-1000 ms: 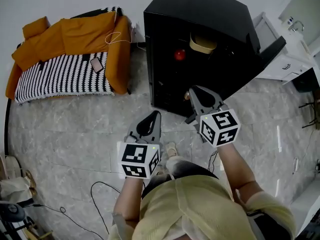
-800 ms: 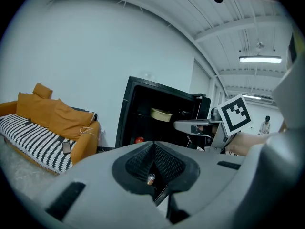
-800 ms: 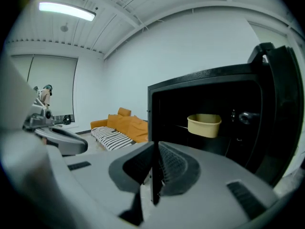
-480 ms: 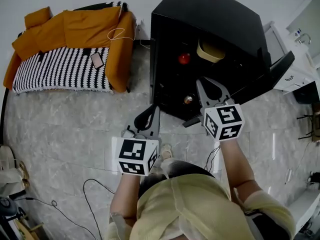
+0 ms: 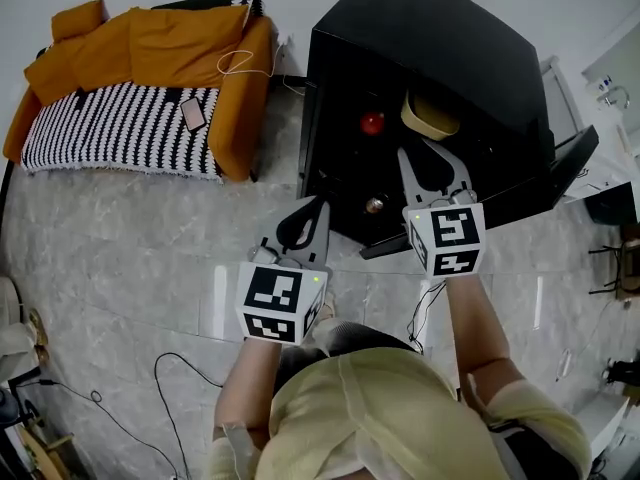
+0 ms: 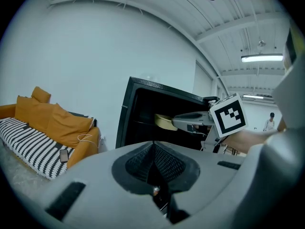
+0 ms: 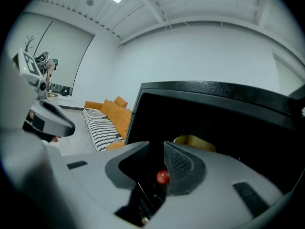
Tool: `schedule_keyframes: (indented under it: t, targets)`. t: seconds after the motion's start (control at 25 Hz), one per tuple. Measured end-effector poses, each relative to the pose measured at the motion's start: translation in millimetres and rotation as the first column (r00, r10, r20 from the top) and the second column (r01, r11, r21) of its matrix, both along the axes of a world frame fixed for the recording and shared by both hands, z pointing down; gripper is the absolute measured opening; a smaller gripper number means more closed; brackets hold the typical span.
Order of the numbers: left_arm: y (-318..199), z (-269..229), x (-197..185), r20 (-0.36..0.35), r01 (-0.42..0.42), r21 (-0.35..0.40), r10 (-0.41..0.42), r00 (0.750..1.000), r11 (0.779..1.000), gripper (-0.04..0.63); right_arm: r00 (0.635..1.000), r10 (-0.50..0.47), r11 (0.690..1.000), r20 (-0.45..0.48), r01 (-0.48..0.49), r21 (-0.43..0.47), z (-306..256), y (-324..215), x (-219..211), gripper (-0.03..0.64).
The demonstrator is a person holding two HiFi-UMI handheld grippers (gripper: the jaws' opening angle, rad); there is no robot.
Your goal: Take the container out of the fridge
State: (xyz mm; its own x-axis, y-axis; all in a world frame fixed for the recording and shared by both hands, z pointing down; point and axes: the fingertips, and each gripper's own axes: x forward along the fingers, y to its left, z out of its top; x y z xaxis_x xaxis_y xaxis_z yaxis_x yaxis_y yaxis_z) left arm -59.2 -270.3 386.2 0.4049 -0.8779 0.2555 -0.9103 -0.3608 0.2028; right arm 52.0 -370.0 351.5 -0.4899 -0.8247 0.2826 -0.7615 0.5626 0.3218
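Observation:
The black fridge (image 5: pixel 420 28) stands open. On its upper shelf sits a cream round container (image 5: pixel 430 118), also visible in the left gripper view (image 6: pixel 164 121) and the right gripper view (image 7: pixel 194 142). A red round item (image 5: pixel 372 123) lies to the container's left. My right gripper (image 5: pixel 425 156) points into the fridge just short of the container. Its jaws have just been opening and nothing is between them (image 7: pixel 157 147). My left gripper (image 5: pixel 318 206) hangs shut and empty at the fridge's lower front edge (image 6: pixel 152 144).
The fridge door (image 5: pixel 560 173) swings out to the right. A small round item (image 5: pixel 375 205) sits on a lower shelf. An orange sofa (image 5: pixel 130 48) with a striped blanket and a phone (image 5: pixel 193 116) stands left. Cables (image 5: pixel 180 378) trail on the floor. A person (image 6: pixel 270 121) stands far behind.
Both grippers have moved closer to the open fridge. The right gripper has rolled, and its jaws, shut before, now stand apart.

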Motion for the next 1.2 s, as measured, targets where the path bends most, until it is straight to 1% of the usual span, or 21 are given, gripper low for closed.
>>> schedule_keyframes:
  t: [0.2, 0.4, 0.52, 0.64, 0.84, 1.08, 1.2]
  targets:
    - [-13.4, -2.8, 2.8, -0.001, -0.002, 0.008, 0.002, 1.000, 1.000, 0.026, 0.994, 0.000, 0.999, -0.105, 0.005, 0.050, -6.5, -16.9, -1.9, 0.104]
    - [-25.8, -3.6, 4.0, -0.005, 0.000, 0.013, 0.000, 1.000, 1.000, 0.026, 0.971, -0.004, 0.996, -0.239, 0.025, 0.085, -4.8, -32.2, -0.5, 0.124]
    - [-32.3, -2.8, 5.3, -0.006, -0.002, 0.014, 0.002, 1.000, 1.000, 0.027, 0.948, -0.008, 0.996, -0.319, 0.035, 0.079, -0.7, -40.1, 0.5, 0.132]
    - [-38.5, -1.3, 5.9, -0.003, -0.003, 0.014, 0.003, 1.000, 1.000, 0.026, 0.932, -0.021, 0.998, -0.361, 0.043, 0.055, 3.8, -46.8, -0.7, 0.132]
    - [-48.7, 2.6, 5.2, -0.002, 0.002, 0.008, -0.002, 1.000, 1.000, 0.026, 0.882, -0.032, 0.997, -0.470, 0.063, 0.050, 8.6, -56.4, -1.4, 0.138]
    - [-59.5, 6.5, 1.7, -0.019, 0.021, 0.006, -0.021, 1.000, 1.000, 0.026, 0.820, -0.066, 0.995, -0.568, 0.097, 0.024, 17.0, -64.3, -1.7, 0.138]
    - [-62.3, 9.4, 2.8, -0.028, 0.024, 0.003, -0.024, 0.999, 1.000, 0.027, 0.797, -0.076, 0.995, -0.600, 0.102, 0.011, 21.3, -67.3, 0.3, 0.138]
